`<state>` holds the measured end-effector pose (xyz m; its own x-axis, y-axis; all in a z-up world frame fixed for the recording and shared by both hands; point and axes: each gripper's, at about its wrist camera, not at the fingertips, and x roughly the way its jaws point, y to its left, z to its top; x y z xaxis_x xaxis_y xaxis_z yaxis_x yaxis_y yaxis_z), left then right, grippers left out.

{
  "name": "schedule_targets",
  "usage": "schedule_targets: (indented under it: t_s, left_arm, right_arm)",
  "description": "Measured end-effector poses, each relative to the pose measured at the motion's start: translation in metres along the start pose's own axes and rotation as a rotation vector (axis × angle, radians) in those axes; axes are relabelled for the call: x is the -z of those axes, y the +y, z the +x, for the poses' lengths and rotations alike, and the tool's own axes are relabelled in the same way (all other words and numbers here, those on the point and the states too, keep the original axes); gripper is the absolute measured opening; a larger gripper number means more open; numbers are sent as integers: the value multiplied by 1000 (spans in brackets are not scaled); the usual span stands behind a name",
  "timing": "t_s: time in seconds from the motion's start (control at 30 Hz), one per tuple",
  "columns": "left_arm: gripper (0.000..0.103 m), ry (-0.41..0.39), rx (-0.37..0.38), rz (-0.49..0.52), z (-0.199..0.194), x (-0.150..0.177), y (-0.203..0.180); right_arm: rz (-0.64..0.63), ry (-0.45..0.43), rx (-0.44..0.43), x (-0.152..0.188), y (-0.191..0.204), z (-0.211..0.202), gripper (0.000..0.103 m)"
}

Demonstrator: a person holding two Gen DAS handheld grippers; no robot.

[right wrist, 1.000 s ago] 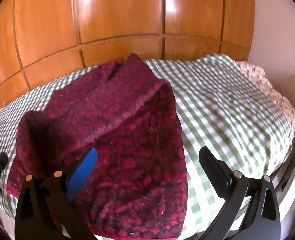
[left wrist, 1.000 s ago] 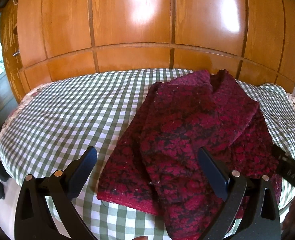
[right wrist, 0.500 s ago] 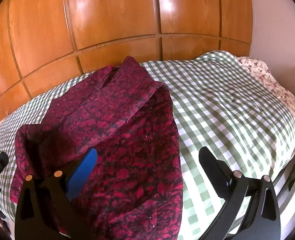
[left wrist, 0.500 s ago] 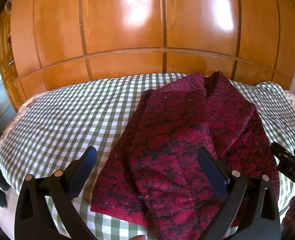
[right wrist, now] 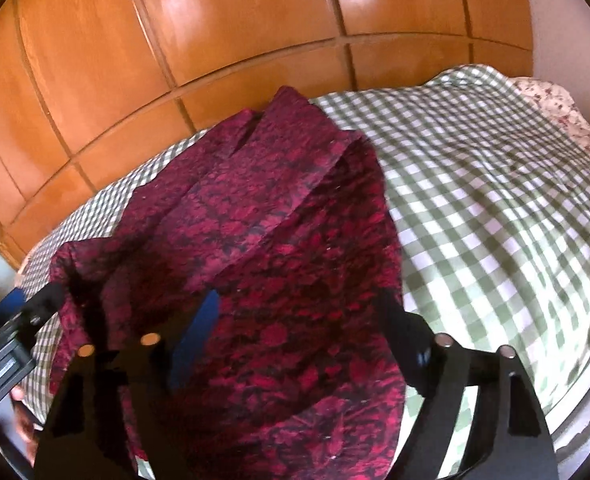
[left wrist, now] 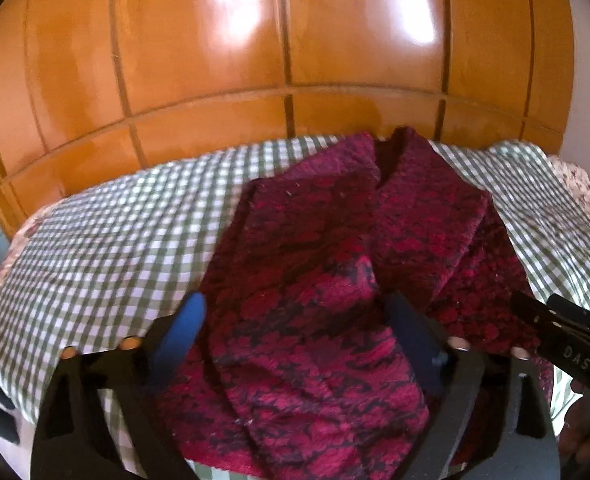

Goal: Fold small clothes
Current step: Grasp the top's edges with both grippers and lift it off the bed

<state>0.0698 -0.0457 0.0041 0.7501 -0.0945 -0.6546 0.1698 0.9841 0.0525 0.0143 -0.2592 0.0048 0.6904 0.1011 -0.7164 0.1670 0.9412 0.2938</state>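
Note:
A dark red patterned knit garment (left wrist: pixel 335 248) lies partly folded on a bed with a green-and-white checked cover (left wrist: pixel 115 240). It also shows in the right wrist view (right wrist: pixel 263 248). My left gripper (left wrist: pixel 295 316) is open and hovers over the garment's near left part, its fingers apart on either side of a fold. My right gripper (right wrist: pixel 299 316) is open over the garment's near right part. Each gripper appears at the edge of the other's view: the right one (left wrist: pixel 563 340) and the left one (right wrist: pixel 11 332).
A glossy wooden wardrobe (left wrist: pixel 275 40) stands right behind the bed. A floral sheet (right wrist: pixel 555 108) shows at the bed's right end, by a pale wall (right wrist: pixel 567 20). The bed's near edge lies just below both grippers.
Both grippers have moved forward and lower toward the garment, which now fills more of each view. Both stay open. The garment has not changed shape.

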Motion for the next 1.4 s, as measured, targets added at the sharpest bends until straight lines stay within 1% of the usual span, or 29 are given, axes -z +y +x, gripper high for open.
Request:
schedule_targets:
  t_s: [0.03, 0.07, 0.13, 0.2, 0.23, 0.3, 0.37, 0.43, 0.53, 0.57, 0.6, 0.63, 0.7, 0.8, 0.9, 0.93, 1.0, 1.03, 1.1, 1.17, 1.2, 1.23, 1.3, 1.33, 1.37, 1.4]
  left_arm:
    - [81, 20, 14, 7, 6, -1, -1]
    - [79, 26, 17, 13, 9, -2, -1]
    - [70, 38, 36, 24, 17, -4, -2]
    - [40, 59, 60, 31, 25, -5, -1]
    - [35, 70, 71, 21, 28, -6, 2]
    - [22, 62, 97, -6, 27, -6, 11]
    - [20, 52, 116, -26, 23, -7, 22]
    - [19, 43, 161, -70, 17, -10, 41]
    - [19, 25, 192, -119, 9, -18, 71]
    - [19, 22, 195, -130, 8, -21, 79]
    - [18, 15, 196, -148, 7, -27, 92]
    - [18, 9, 187, -167, 8, -33, 105]
    - [18, -3, 163, -196, 8, -44, 127]
    - [18, -11, 97, -243, 18, -64, 166]
    - [18, 20, 34, -276, 39, -79, 201]
    - [18, 34, 15, -282, 47, -83, 211]
    - [18, 61, -29, -282, 65, -95, 226]
    - [18, 70, -45, -281, 71, -100, 232]
    - [18, 93, -88, -281, 88, -111, 242]
    - [18, 102, -126, -294, 101, -120, 253]
    - [20, 102, -146, -295, 108, -127, 257]
    - [21, 104, -185, -289, 116, -131, 261]
    - [25, 131, -228, -290, 130, -137, 270]
    - [28, 146, -260, -282, 138, -138, 274]
    - [36, 155, -293, -279, 142, -139, 277]
    - [49, 167, -346, -281, 146, -138, 282]
  right_arm:
    - [2, 10, -12, 0, 1, 1, 70]
    - [6, 18, -23, 0, 2, 3, 68]
    - [16, 37, -60, -1, 3, 6, 61]
    - [35, 72, -108, -4, 7, 13, 58]
    - [52, 97, -148, -6, 10, 18, 55]
    - [58, 134, -208, -9, 18, 28, 53]
    - [77, 189, -264, -11, 28, 42, 53]
    - [91, 233, -310, -13, 40, 58, 51]
    - [85, 276, -324, -19, 62, 89, 49]
    - [77, 289, -311, -20, 66, 97, 46]
    - [67, 300, -295, -21, 70, 105, 33]
    - [59, 306, -282, -23, 72, 109, 25]
    - [23, 261, -286, -34, 74, 98, 15]
    - [-2, 164, -309, -58, 60, 63, 13]
    - [9, 56, -292, -89, 28, 29, 12]
    - [31, 16, -273, -103, 11, 21, 12]
    - [75, -34, -241, -123, -15, 10, 12]
    - [86, -56, -208, -132, -28, 6, 12]
    - [113, -98, -112, -155, -64, 0, 12]
    - [177, -117, -45, -178, -99, 3, 12]
    - [199, -125, -10, -187, -115, 6, 12]
    - [244, -132, 36, -198, -137, 11, 12]
    - [321, -133, 72, -210, -166, 15, 12]
    - [353, -136, 102, -215, -181, 19, 12]
    - [399, -138, 139, -222, -201, 21, 13]
    - [431, -131, 134, -226, -215, 22, 18]
